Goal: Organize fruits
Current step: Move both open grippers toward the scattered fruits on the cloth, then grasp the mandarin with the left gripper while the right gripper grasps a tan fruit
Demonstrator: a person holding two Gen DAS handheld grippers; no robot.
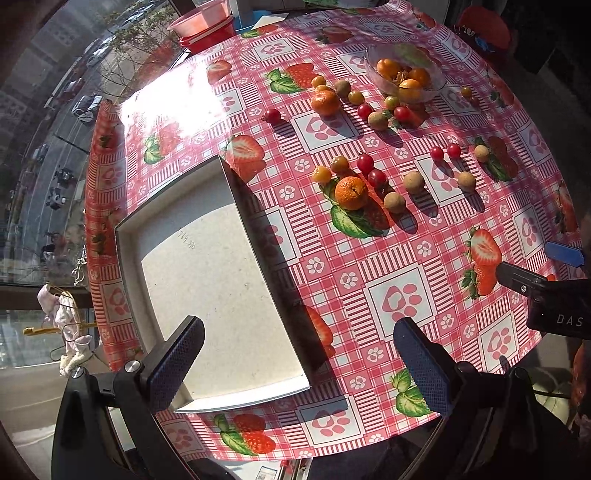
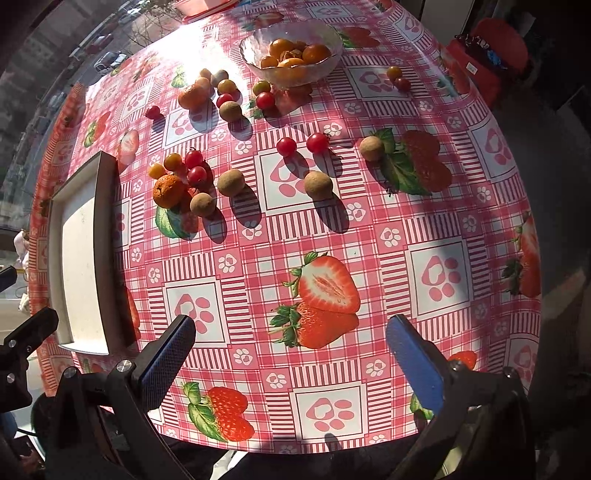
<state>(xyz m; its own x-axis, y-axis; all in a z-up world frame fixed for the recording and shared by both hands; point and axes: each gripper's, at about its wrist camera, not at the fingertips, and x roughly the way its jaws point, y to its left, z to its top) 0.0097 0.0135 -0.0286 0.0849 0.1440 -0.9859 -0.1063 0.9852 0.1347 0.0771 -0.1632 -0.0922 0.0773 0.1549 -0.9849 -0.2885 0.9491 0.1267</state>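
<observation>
Loose fruit lies across the pink strawberry-print tablecloth (image 1: 369, 258): a tangerine (image 1: 351, 192), red cherry tomatoes (image 1: 365, 161), yellow tomatoes (image 1: 321, 174) and brown longans (image 1: 413, 182). In the right wrist view the same tangerine (image 2: 169, 190), cherry tomatoes (image 2: 286, 146) and longans (image 2: 318, 185) lie mid-table. A glass bowl (image 1: 373, 68) (image 2: 325, 35) at the far side holds orange fruit. A white square tray (image 1: 207, 280) (image 2: 79, 266) sits on the left. My left gripper (image 1: 299, 354) hangs open over the tray's near corner. My right gripper (image 2: 291, 352) is open above the near cloth, holding nothing.
Stacked red plastic bowls (image 1: 201, 26) stand at the far left edge. A second tangerine (image 1: 325, 102) lies near the bowl among more small fruit. A red item (image 2: 498, 44) sits beyond the table's right edge. A window with a street view runs along the left.
</observation>
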